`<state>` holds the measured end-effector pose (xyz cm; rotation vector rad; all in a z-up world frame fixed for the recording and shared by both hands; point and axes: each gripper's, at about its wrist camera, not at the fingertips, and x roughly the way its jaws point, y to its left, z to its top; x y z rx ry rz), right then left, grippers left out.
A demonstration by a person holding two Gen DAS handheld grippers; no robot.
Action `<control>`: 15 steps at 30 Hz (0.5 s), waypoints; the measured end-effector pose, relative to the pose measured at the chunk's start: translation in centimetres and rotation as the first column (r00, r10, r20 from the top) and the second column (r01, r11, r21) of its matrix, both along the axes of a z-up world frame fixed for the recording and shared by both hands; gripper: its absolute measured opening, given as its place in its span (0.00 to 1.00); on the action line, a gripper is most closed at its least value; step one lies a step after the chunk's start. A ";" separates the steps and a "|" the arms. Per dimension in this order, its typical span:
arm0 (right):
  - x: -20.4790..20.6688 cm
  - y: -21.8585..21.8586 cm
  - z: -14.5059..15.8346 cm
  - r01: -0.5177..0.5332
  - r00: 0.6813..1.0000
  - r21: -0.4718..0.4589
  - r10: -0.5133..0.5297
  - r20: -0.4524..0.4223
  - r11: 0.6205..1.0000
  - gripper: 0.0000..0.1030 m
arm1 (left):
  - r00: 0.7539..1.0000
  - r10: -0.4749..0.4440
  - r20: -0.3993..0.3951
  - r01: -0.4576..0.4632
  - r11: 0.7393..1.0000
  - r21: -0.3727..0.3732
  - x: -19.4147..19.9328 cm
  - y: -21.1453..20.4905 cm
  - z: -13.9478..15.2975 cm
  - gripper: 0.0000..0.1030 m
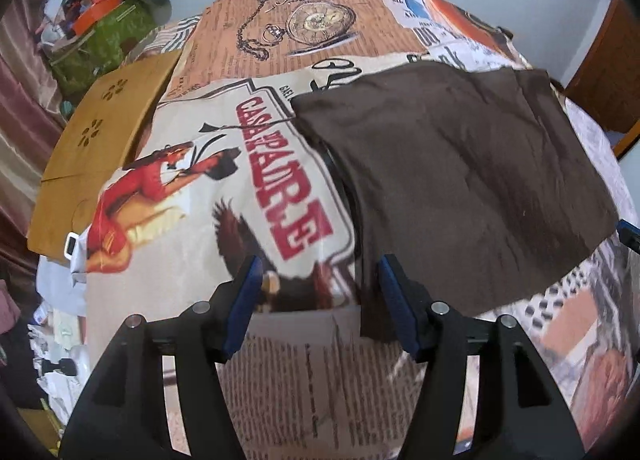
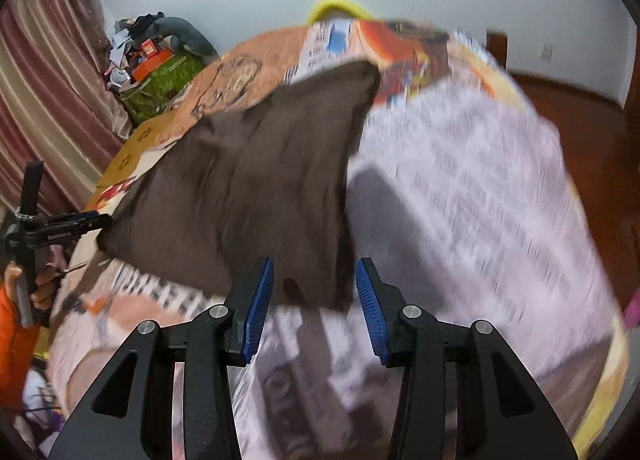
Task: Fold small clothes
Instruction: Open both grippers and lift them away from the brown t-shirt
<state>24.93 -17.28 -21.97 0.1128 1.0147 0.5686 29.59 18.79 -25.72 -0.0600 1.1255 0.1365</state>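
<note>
At the near edge of a desk draped in a poster-print cloth, two pairs of tongs stand with their blue pads apart. The left tongs grip nothing: bare cloth shows between the pads, and the near left corner of a brown garment lies just at the inner face of the pad at 3 o'clock. The right tongs are likewise parted, the garment's near right corner lying in the gap with no pad pressing on it.

The garment lies flat as a rough rectangle, its near edge toward the tongs and its bulk running to 12 o'clock across the desk. It reads as a piece with one fold laid and both corners let go; whether it is doubled over cannot be told from the flat top alone. The next move, on that reading, calls for a fresh grasp on one side or end, each pair of tongs closing on a corner, so the piece can be carried over itself again with the edges square.

Past the garment, the cloth shows red lettering, a rider and a pocket watch. A cardboard sheet lies at 10 o'clock. Farther off stand a heap of bags and boxes, a pink curtain, a pale wall and reddish-brown woodwork. The right view is blurred.
</note>
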 end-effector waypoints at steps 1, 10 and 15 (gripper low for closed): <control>-0.4 0.0 -0.3 0.003 1.000 0.009 -0.002 -0.018 1.000 0.38 | 1.000 -0.004 -0.002 0.004 1.000 0.019 0.0 -0.2 0.2 0.58; -0.6 1.4 -1.8 -0.003 0.995 0.061 0.009 -0.097 0.998 0.38 | 1.000 -0.009 0.014 0.009 1.000 -0.027 2.6 -0.4 0.9 0.71; 0.7 2.0 -2.3 0.027 0.995 0.072 -0.020 -0.094 0.997 0.33 | 0.999 -0.039 -0.030 0.039 0.999 0.010 2.5 -2.0 -1.7 0.53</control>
